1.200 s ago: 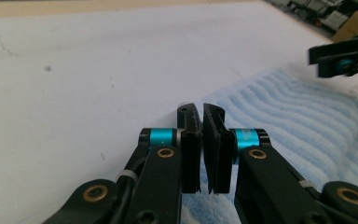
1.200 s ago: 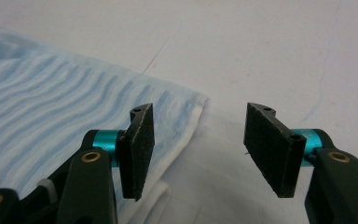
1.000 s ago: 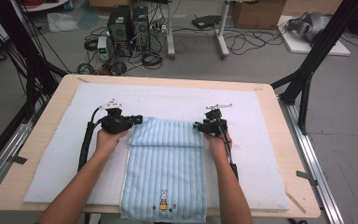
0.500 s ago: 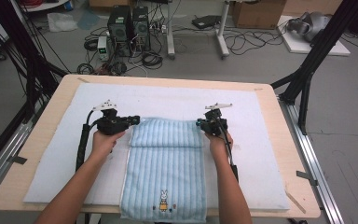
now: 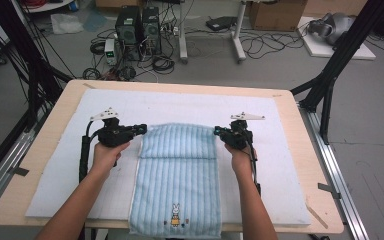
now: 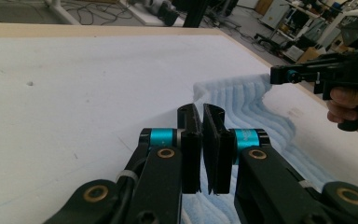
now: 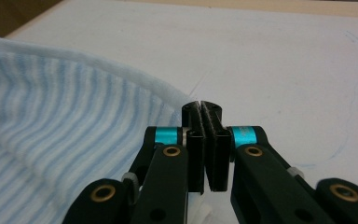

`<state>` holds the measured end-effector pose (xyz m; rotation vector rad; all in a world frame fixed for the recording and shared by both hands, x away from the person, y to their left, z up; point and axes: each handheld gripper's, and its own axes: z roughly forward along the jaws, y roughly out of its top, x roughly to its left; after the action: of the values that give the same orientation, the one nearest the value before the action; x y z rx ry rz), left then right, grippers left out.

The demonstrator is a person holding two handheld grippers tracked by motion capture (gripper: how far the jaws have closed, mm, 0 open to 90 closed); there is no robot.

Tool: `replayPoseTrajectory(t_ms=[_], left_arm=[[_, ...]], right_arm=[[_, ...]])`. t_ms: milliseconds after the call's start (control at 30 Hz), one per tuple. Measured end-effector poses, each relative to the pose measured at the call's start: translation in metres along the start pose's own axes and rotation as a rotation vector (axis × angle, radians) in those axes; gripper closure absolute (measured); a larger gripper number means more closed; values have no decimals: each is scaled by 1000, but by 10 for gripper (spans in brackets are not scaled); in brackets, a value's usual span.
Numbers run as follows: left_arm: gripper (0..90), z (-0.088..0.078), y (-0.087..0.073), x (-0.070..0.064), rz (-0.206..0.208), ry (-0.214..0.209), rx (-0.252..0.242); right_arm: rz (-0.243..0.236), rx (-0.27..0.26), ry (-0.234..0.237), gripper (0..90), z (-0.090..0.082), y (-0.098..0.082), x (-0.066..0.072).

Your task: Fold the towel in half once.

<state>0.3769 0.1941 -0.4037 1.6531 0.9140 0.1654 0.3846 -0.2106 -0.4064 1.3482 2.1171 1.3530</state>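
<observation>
A light blue striped towel point(image 5: 177, 170) lies lengthwise on the white mat point(image 5: 290, 165), its far end folded back and its near end, with a small rabbit picture point(image 5: 175, 215), hanging over the table's front edge. My left gripper point(image 5: 143, 129) is shut at the fold's left corner, with the cloth point(image 6: 256, 107) running under its jaws point(image 6: 201, 109). My right gripper point(image 5: 216, 132) has just been closing and is shut on the right corner. The towel's edge point(image 7: 51, 107) runs into its jaws point(image 7: 201, 106). In the left gripper view that corner peaks up at the right gripper point(image 6: 272, 74).
The mat covers most of the wooden table point(image 5: 42, 150). Black frame posts point(image 5: 330, 85) stand at the table's far corners. Computers point(image 5: 137, 25) and cables lie on the floor beyond. Bare mat lies to either side of the towel.
Both grippers have risen slightly at the fold's corners, and the towel's far folded edge sits a little higher than before.
</observation>
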Motion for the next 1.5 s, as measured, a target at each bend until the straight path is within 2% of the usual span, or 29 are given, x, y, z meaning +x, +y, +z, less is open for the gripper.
replayPoseTrajectory(t_ms=[67, 167, 300, 367, 600, 733, 967, 1067, 1133, 1200, 1267, 1300, 1367, 1433, 1500], left_arm=[[853, -2, -3, -5, 17, 0, 3], [853, -6, -9, -11, 21, -5, 22], [853, -15, -16, -17, 24, -9, 40], [853, -19, -20, -19, 18, -25, 45], [854, -28, -36, -27, 21, -49, 95], [860, -36, -39, -30, 13, -57, 90], [861, -55, -43, -40, 32, -91, 85], [866, -61, -46, -44, 43, -97, 90], [866, -63, -51, -46, 46, -103, 108], [864, -62, -55, -46, 40, -111, 132], [833, -59, -58, -45, 39, -111, 140], [761, -57, -57, -44, 33, -106, 142], [622, -55, -56, -44, 44, -79, 130], [561, -54, -54, -40, 45, -54, 115], [554, -51, -51, -33, 28, -25, 104]], right_arm=[[-10, -8, 22, 884, -9, -2, 3], [-37, -21, 43, 884, -22, -7, 9], [-29, -36, 67, 884, -36, -19, 11], [-24, -41, 84, 884, -42, -25, 12], [-42, -17, 132, 884, -61, -43, 20], [-41, -28, 145, 884, -72, -52, 23], [-52, -34, 183, 884, -90, -60, 34], [-40, -30, 206, 883, -96, -64, 39], [-48, -12, 204, 883, -97, -67, 43], [-81, 20, 174, 880, -95, -70, 46], [-67, 30, 165, 863, -92, -72, 45], [-73, 35, 148, 847, -90, -72, 44], [-52, 31, 146, 805, -88, -72, 42], [-53, 28, 125, 775, -87, -71, 40], [-56, 41, 89, 732, -82, -70, 37]])
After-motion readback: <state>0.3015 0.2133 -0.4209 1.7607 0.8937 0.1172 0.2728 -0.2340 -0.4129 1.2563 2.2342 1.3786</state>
